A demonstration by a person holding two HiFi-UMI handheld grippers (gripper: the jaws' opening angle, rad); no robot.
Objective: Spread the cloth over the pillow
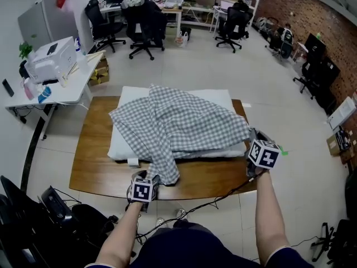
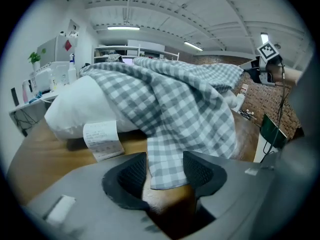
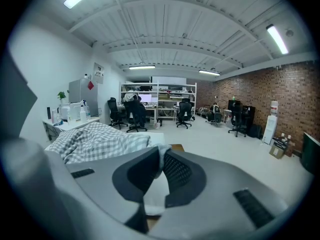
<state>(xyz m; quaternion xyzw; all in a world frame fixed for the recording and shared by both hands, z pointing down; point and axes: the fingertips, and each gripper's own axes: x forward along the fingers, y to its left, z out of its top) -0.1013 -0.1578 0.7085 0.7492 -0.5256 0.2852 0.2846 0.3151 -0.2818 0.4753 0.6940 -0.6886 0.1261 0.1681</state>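
Note:
A grey-and-white checked cloth (image 1: 178, 121) lies bunched over a white pillow (image 1: 217, 98) on the wooden table (image 1: 92, 161). One corner of the cloth trails down to the table's front edge. There my left gripper (image 1: 149, 178) is open: in the left gripper view the cloth (image 2: 175, 104) hangs loose between its pads, and the left gripper (image 2: 165, 169) does not press on it. My right gripper (image 1: 252, 139) is at the pillow's right front corner. In the right gripper view the right gripper (image 3: 159, 171) is shut on a pale fold of fabric, seemingly the cloth's edge (image 3: 100, 141).
A paper label (image 2: 102, 139) sticks out from the pillow's near side. A white desk with a printer (image 1: 53, 66) stands to the left of the table, and office chairs (image 1: 145, 27) stand beyond it. Cables (image 1: 212, 204) hang off the table's front edge.

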